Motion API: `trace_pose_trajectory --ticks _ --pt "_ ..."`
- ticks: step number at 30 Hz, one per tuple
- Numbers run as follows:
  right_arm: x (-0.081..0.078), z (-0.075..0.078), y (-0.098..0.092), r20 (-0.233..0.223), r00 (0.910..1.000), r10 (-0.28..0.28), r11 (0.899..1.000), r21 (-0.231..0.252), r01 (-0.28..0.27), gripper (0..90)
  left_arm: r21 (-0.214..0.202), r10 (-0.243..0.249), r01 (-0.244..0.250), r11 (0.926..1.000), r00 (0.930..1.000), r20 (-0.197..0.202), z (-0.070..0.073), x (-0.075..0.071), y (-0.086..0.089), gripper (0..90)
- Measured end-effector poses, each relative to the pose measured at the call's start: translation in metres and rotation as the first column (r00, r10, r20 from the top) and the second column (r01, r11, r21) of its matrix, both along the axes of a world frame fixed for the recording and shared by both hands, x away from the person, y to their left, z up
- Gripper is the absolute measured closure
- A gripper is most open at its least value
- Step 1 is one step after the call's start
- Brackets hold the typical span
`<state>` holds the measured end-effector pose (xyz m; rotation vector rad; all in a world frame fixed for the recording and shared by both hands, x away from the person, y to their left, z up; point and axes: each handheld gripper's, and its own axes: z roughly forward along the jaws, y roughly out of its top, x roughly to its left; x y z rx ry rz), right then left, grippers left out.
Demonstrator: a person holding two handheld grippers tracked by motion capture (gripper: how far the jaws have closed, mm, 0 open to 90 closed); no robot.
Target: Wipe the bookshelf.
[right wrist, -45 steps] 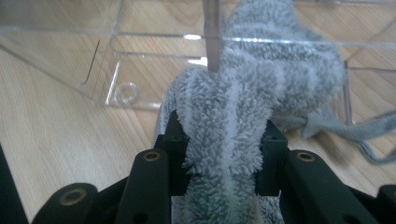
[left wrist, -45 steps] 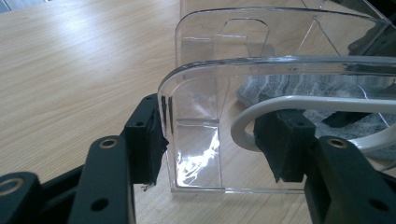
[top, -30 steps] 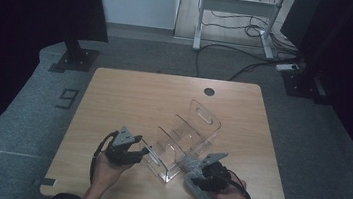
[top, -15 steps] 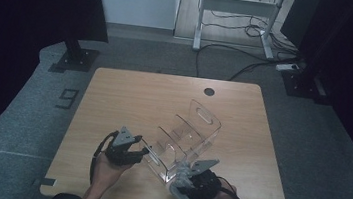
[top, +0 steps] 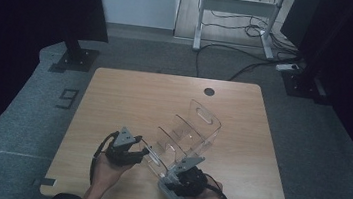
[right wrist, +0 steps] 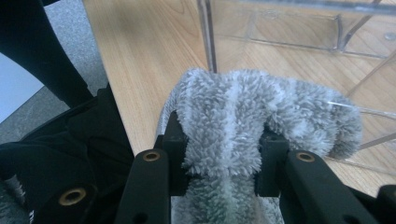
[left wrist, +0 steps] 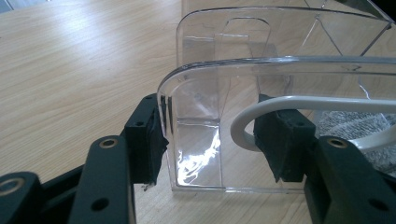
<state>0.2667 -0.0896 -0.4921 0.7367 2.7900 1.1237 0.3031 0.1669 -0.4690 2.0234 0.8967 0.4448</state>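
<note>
right gripper (top: 182, 174) now nearer organizer (top: 188, 136)

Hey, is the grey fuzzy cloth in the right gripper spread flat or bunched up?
Bunched up: the cloth bulges in a folded wad between the right gripper pads.

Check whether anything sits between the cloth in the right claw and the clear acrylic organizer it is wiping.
Nothing visible does: the grey cloth in the right claw lies right against the clear organizer, which the left claw steadies.
</note>
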Motion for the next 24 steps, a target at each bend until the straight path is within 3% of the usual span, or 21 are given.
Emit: trace_pose_trajectory --ticks 9,24 --pt "0.002 -0.005 0.014 0.051 0.9984 -0.024 0.997 -0.072 0.028 65.7 0.003 0.012 -0.012 0.9999 0.9999 0.000 0.000 -0.001 -0.001 45.1" --pt "0.002 -0.027 0.021 0.047 0.9975 -0.054 0.993 -0.105 0.058 66.4 0.000 0.016 -0.016 0.9999 0.9999 0.001 -0.001 -0.001 -0.001 45.1"
